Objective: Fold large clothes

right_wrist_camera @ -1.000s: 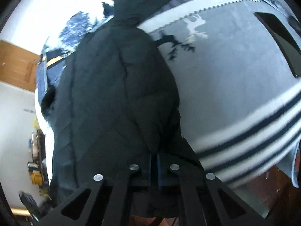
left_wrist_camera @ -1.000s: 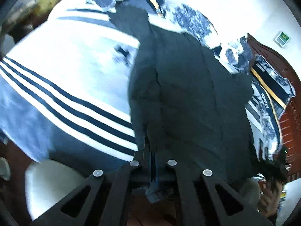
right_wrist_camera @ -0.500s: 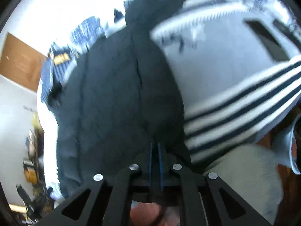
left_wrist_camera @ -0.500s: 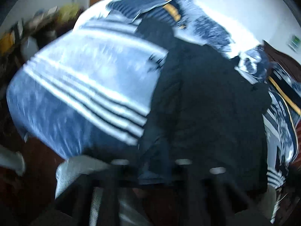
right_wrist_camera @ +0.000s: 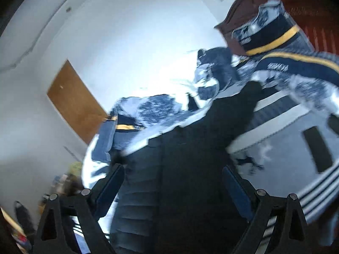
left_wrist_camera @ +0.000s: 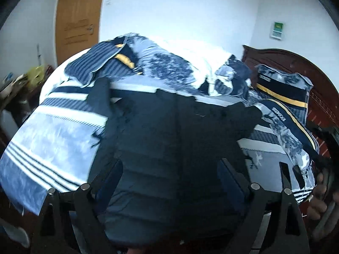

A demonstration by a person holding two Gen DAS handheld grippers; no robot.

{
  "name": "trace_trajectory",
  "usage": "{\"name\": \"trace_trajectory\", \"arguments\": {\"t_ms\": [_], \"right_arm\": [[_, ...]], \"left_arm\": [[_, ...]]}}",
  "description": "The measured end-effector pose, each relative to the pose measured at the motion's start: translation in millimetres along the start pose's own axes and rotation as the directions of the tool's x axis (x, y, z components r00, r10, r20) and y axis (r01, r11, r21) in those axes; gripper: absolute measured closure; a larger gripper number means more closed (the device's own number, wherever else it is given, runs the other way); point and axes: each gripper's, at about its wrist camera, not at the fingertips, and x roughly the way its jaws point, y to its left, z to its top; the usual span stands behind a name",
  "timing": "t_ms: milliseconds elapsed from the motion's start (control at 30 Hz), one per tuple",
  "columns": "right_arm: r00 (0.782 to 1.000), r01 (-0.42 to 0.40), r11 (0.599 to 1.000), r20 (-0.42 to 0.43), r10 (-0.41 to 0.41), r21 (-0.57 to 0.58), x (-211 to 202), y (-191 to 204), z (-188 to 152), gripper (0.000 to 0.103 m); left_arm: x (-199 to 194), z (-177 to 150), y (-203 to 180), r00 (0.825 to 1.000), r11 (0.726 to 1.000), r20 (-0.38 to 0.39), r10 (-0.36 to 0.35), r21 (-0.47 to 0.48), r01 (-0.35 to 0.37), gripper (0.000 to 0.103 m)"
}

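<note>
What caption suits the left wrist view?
Open left gripper above a dark jacket spread on a striped bed cover.

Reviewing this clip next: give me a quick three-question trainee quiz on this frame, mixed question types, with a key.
1. True or false: the left gripper is clamped shut on the dark quilted jacket.
2. Multiple choice: what does the jacket lie on? A) a bare wooden floor B) a bed with a blue-and-white striped bedspread C) a glass table
3. Fill in: in the right wrist view, the right gripper has its jaws ____.

Key:
1. False: both fingers stand wide apart, with the jacket seen between them.
2. B
3. open
</note>
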Motion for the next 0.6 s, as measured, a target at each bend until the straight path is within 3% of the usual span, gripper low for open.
{"name": "trace_trajectory", "arguments": {"t_ms": [200,400,500,600], "right_arm": [[0.99,-0.067,0.997,-0.118,0.072,0.047,62,-46,64,0.008],[0.981,-0.013,0.984,-0.188,0.047,0.177,148,-138,120,0.008],[0.966,-0.006,0.956,-0.244,0.081,0.293,203,-197,142,0.012],[0.963,0.068,0.926,-0.268,0.037,0.372,244,-252,159,0.012]], "left_arm": [[65,24,-29,0.997,0.998,-0.048,-0.066,-0.001,0.066,0.012],[147,34,-55,0.986,0.994,-0.131,-0.103,-0.039,0.099,0.012],[191,31,-62,0.975,0.989,-0.178,-0.136,-0.084,0.122,0.012],[225,24,-67,0.966,0.986,-0.206,-0.153,-0.103,0.134,0.012]]}}
